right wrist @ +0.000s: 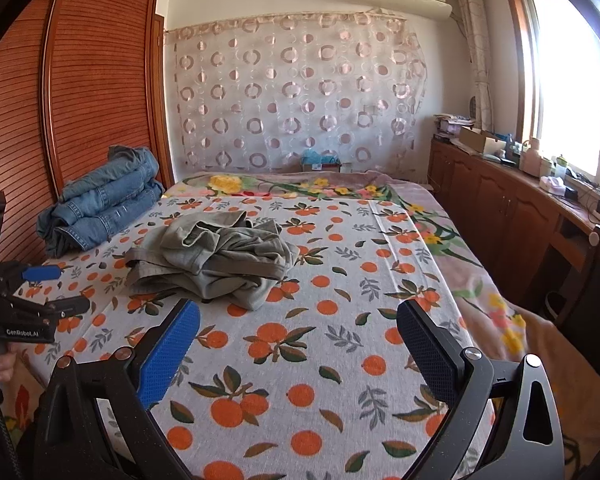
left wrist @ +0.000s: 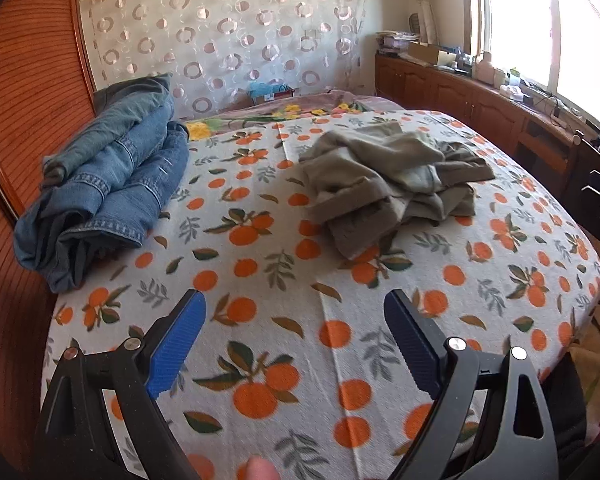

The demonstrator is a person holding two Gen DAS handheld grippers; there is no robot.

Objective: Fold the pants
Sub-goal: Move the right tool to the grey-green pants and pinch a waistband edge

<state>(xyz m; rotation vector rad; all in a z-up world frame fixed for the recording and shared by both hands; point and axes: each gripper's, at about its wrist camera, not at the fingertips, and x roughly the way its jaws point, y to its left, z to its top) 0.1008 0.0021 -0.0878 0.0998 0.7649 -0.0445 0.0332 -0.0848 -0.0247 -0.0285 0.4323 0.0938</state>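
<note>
Both the left tool [left wrist: 294, 320] and right tool [right wrist: 298, 330] gape empty; the crumpled grey-green cotton pants [right wrist: 216, 258] look soft, limp, best pinched at the waistband.

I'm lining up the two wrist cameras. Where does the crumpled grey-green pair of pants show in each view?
Left wrist view: the grey-green pants lie right of centre, in the upper half, on the orange-print sheet.
Right wrist view: the pants lie left of centre, mid-height.
Shared landmark: the stack of folded jeans against the wooden wardrobe, left of the pants in both.
</note>
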